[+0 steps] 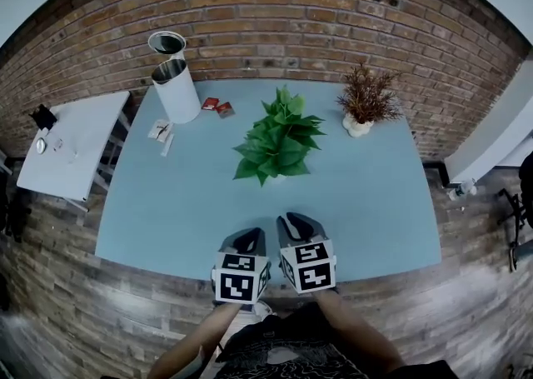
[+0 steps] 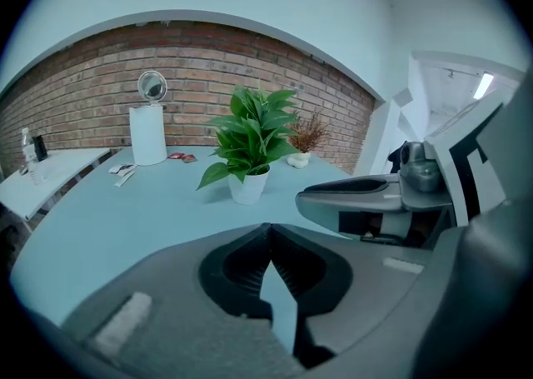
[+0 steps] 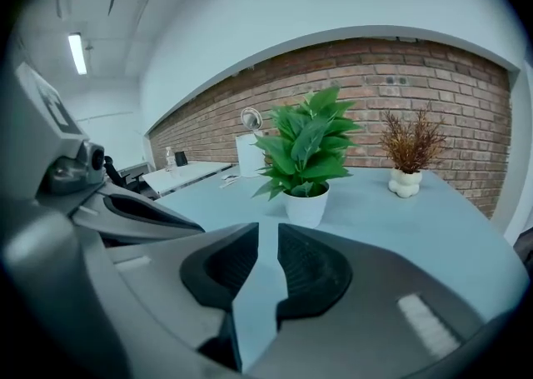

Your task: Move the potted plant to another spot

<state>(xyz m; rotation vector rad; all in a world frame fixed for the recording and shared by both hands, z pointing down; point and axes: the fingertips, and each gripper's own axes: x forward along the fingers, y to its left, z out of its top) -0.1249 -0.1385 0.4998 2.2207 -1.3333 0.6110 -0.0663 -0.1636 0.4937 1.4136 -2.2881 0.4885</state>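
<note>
The potted plant (image 1: 279, 137), green leaves in a small white pot, stands upright near the middle of the light blue table (image 1: 166, 211). Both grippers hover side by side over the table's near edge, well short of the plant and pointing toward it. My left gripper (image 1: 248, 236) has its jaw tips touching and nothing between them. The jaws of my right gripper (image 1: 293, 219) stand a narrow gap apart, also with nothing in them. In the left gripper view the plant (image 2: 249, 186) is ahead, beyond the left gripper (image 2: 268, 226). In the right gripper view the plant (image 3: 306, 202) stands straight ahead of the right gripper (image 3: 268, 229).
A dried brown plant in a white vase (image 1: 364, 107) stands at the table's back right. A white cylinder bin (image 1: 176, 90), red packets (image 1: 217, 107) and papers (image 1: 161, 130) lie at the back left. A white side table (image 1: 75, 144) is further left. A brick wall (image 1: 275, 27) runs behind.
</note>
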